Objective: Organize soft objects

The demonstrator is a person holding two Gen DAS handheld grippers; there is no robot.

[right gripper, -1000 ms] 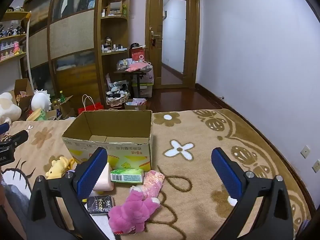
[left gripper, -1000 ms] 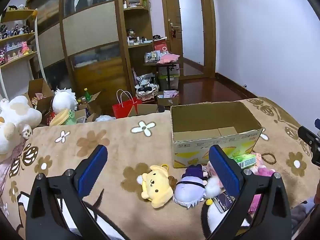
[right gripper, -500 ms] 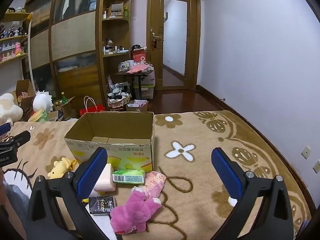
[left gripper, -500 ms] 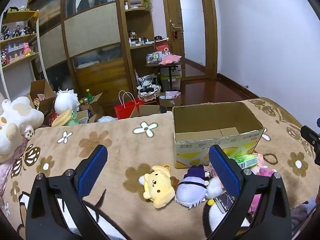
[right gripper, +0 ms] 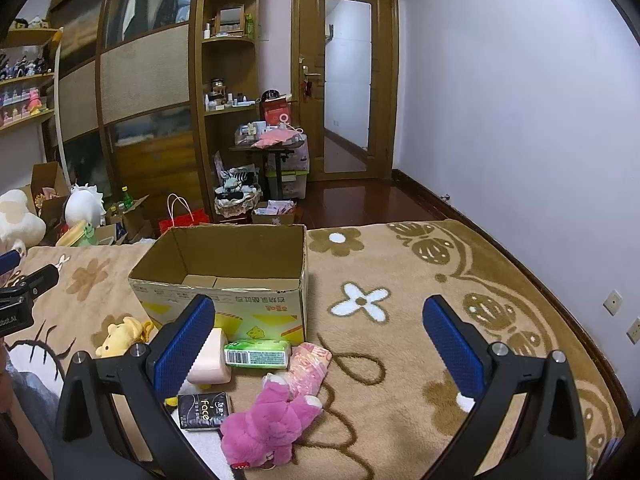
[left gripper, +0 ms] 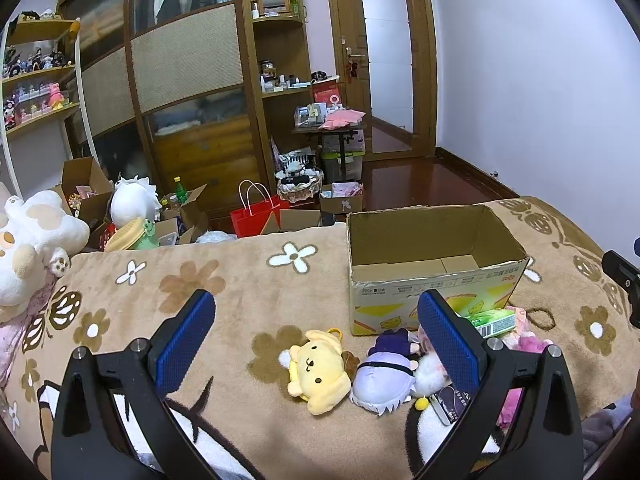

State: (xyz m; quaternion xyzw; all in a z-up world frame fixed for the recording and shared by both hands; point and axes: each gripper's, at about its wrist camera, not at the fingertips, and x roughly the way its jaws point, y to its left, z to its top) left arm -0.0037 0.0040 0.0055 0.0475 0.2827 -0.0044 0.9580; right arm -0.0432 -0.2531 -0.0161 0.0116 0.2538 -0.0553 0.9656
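Lavender walls (right gripper: 500, 100), wood door w/ glass panel (right gripper: 347, 92), built-in wardrobe (left gripper: 188, 92), dark wood floor (left gripper: 420, 188), floral beige rug (right gripper: 400, 280).

An open cardboard box (left gripper: 434, 276) stands upright on the blanket. Just near of it lie a yellow dog plush (left gripper: 318, 370), a lilac-haired doll (left gripper: 382, 378) and a pink plush (right gripper: 268, 426).

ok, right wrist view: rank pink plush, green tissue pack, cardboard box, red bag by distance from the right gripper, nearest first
1. pink plush, low and left, between the open fingers of the right gripper.
2. green tissue pack, against the box front.
3. cardboard box, behind it.
4. red bag, on the floor beyond the bed.
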